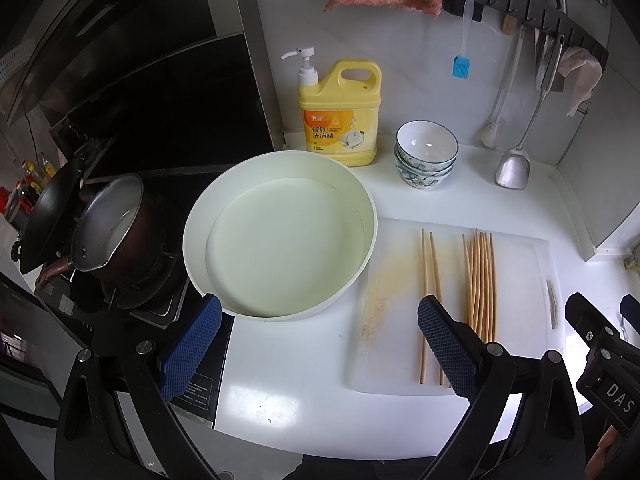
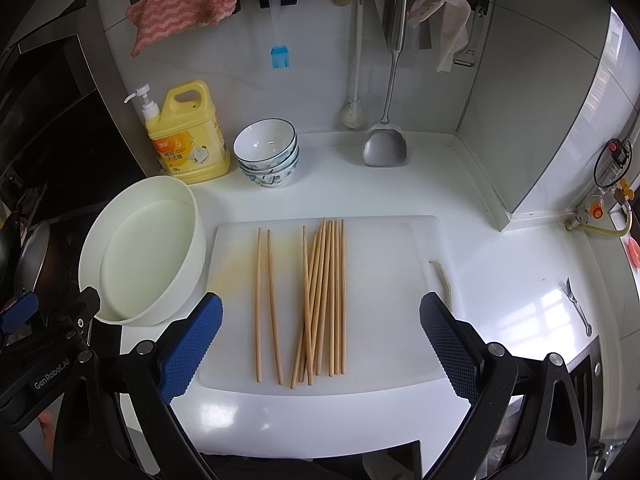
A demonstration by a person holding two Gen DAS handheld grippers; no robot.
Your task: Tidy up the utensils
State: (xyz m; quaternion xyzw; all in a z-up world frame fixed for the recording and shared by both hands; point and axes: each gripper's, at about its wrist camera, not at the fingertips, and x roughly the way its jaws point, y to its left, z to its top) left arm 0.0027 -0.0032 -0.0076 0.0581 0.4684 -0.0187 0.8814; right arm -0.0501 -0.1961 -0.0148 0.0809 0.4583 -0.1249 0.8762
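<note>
Hovering wide open and empty above the table's near edge, the right tool (image 2: 320, 320) faced a white cutting board (image 2: 400, 300) carrying two separate chopsticks (image 2: 268, 308) beside a bundle (image 2: 322, 300) of roughly eight. The left tool (image 1: 320, 320), stamped "GenRobot.AI", also gaped empty before a round white basin (image 1: 372, 216). Three stacked bowls (image 2: 267, 152) stood near a yellow detergent bottle (image 2: 192, 140) at the table's far edge.

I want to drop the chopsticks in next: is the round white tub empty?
Empty. Both views show the tub with a bare pale bottom and nothing in it; all the chopsticks lie on the cutting board.
</note>
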